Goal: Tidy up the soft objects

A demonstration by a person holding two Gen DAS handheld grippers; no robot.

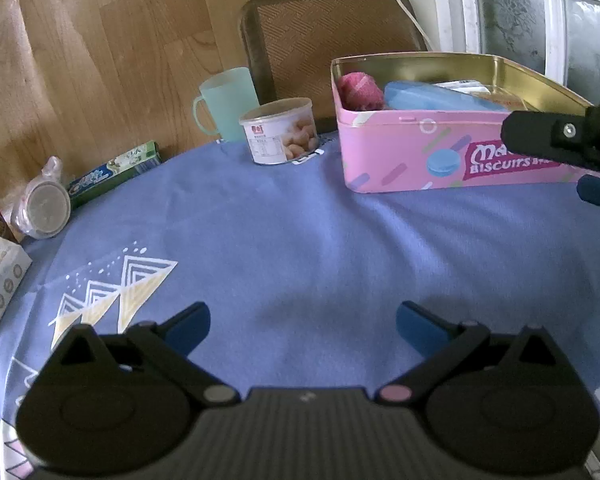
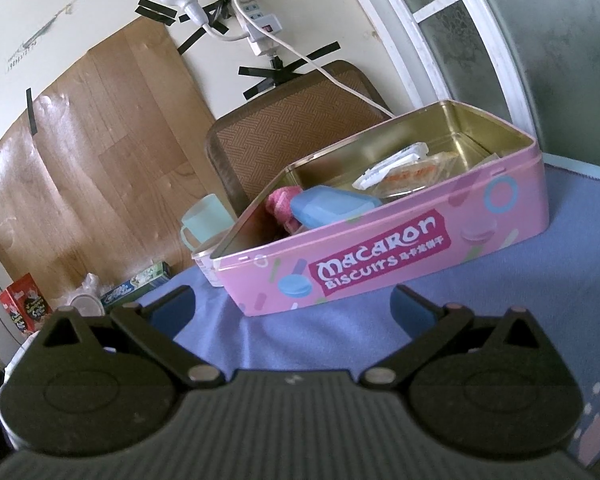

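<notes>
Both claws spread and empty, right claw (image 2: 292,304) nearer, pink tin (image 2: 379,256) just ahead, long side facing.

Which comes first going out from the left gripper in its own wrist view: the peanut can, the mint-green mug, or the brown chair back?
From the open left gripper:
1. Peanut can, ahead and slightly left, on the blue tablecloth.
2. Mint-green mug, just behind the can, to its left.
3. Brown chair back, beyond the table edge, against the wall.
</notes>
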